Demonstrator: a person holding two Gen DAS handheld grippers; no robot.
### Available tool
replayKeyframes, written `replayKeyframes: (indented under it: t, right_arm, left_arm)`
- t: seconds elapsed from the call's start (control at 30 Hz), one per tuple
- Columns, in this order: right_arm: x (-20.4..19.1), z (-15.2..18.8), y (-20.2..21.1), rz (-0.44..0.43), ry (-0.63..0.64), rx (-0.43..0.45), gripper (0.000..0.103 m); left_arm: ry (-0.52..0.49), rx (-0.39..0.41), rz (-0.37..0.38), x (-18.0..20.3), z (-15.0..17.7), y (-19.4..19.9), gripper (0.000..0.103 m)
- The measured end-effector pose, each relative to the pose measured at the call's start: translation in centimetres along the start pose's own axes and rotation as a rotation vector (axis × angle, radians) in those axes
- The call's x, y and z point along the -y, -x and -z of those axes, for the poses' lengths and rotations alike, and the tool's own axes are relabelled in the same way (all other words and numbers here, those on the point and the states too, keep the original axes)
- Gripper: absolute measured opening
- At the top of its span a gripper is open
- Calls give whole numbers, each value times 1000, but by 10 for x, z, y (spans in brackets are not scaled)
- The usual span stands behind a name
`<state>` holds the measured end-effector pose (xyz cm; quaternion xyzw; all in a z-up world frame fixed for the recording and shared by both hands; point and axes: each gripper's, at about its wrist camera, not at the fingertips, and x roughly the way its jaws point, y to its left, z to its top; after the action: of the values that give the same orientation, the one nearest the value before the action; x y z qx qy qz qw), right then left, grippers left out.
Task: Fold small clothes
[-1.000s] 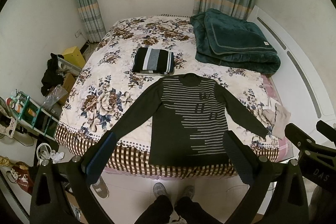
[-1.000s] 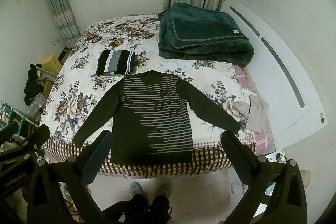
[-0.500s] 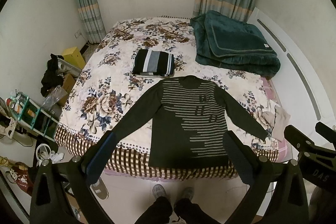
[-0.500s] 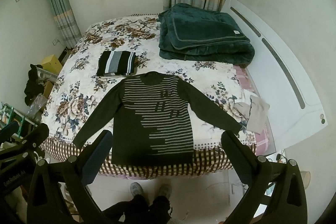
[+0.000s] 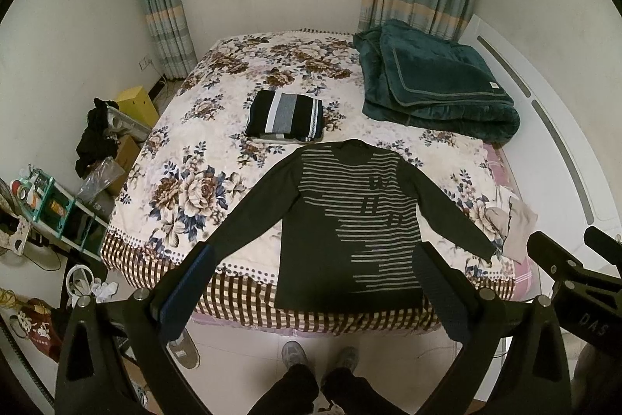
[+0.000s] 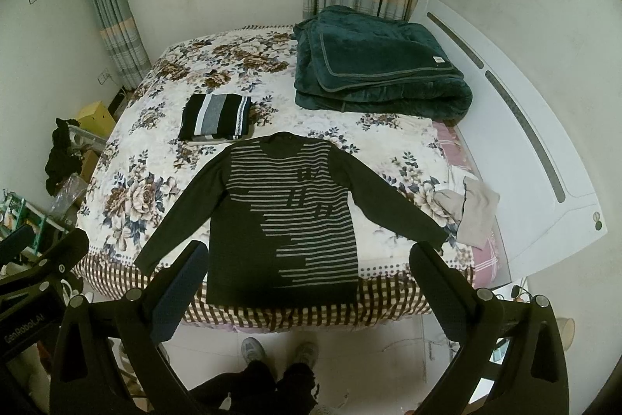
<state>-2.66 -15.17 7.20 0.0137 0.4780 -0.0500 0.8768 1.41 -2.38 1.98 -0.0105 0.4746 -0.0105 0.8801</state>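
A dark long-sleeved sweater with grey stripes lies flat, sleeves spread, on the near edge of the bed, its hem hanging over the side. A folded black, white and grey striped garment sits behind it. A beige small garment lies crumpled at the right. My left gripper and right gripper are both open and empty, held high above the floor in front of the bed, apart from the sweater.
A folded teal blanket lies at the back right of the floral bedsheet. A white headboard runs along the right. Shelves, boxes and clutter crowd the floor at the left. The person's feet stand below.
Both grippers have drawn back and up slightly from the bed, so the sweater sits a little farther away. Nothing on the bed has moved.
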Motion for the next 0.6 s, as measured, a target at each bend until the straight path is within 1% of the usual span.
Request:
replayKeyframes:
  t: [0.6]
  right_arm:
    - [-1, 1, -4, 2, 0, -2, 103]
  left_arm:
    - [4, -1, 5, -2, 1, 0, 103]
